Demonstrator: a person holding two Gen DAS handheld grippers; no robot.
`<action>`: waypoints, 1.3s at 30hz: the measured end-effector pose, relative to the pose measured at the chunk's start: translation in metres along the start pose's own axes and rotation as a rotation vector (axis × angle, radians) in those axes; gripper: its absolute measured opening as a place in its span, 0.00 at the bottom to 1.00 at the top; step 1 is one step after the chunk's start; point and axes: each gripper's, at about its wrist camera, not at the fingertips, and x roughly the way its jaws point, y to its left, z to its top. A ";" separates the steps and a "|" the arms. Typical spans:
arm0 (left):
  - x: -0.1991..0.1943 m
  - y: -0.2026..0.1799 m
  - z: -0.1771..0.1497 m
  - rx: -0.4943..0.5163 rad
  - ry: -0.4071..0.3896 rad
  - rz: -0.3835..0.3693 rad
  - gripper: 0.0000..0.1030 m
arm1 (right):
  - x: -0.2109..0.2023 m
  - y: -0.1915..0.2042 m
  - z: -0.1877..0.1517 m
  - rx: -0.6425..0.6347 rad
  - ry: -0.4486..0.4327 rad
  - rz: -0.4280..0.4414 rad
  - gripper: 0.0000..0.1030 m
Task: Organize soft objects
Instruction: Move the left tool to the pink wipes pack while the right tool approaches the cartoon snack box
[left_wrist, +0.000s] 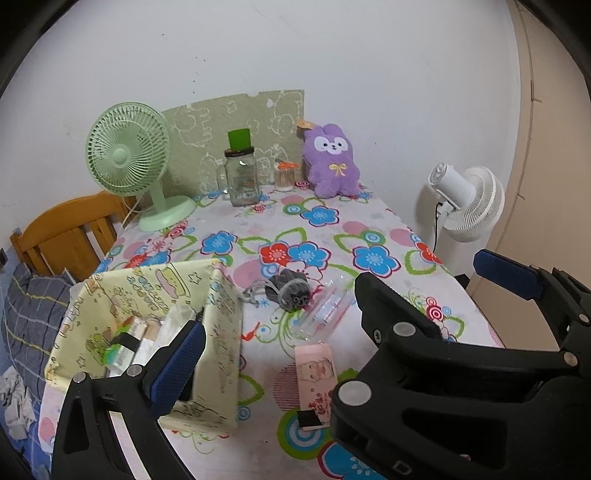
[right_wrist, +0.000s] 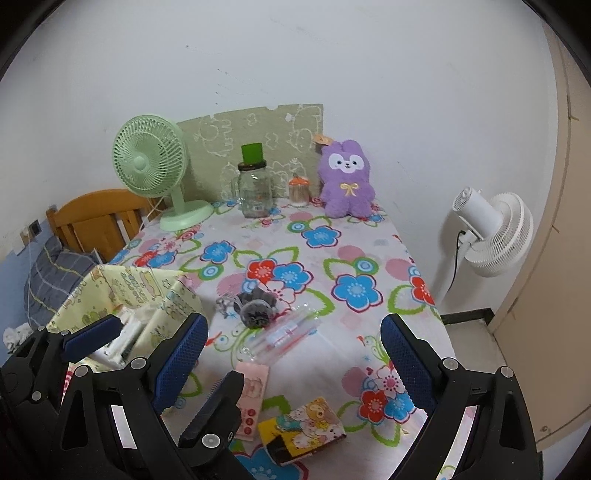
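A purple plush bunny (left_wrist: 332, 162) leans on the wall at the back of the flowered table; it also shows in the right wrist view (right_wrist: 347, 184). A grey drawstring pouch (left_wrist: 290, 293) lies mid-table, also in the right wrist view (right_wrist: 256, 308). A yellow fabric storage box (left_wrist: 155, 332) stands at the left, also in the right wrist view (right_wrist: 125, 295). My left gripper (left_wrist: 347, 321) is open and empty, its left finger (left_wrist: 177, 369) over the box. My right gripper (right_wrist: 295, 354) is open and empty above the near table. The left gripper (right_wrist: 159, 369) shows at lower left of the right wrist view.
A green fan (left_wrist: 129, 155), a glass jar (left_wrist: 242, 177) and a cotton-swab pot (left_wrist: 284, 177) stand at the back. A clear pen pack (left_wrist: 325, 310), a pink tissue pack (left_wrist: 317, 373) and a cartoon tissue pack (right_wrist: 303, 428) lie near. A white floor fan (right_wrist: 491, 232) stands right of the table.
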 end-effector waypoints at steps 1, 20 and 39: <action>0.002 -0.001 -0.001 0.001 0.004 0.000 0.99 | 0.001 -0.001 -0.002 0.000 0.001 -0.001 0.94; 0.031 -0.018 -0.024 -0.001 0.089 -0.018 0.99 | 0.026 -0.021 -0.032 0.039 0.065 -0.025 0.94; 0.071 -0.026 -0.051 -0.001 0.191 0.015 0.93 | 0.062 -0.037 -0.065 0.077 0.177 -0.040 0.94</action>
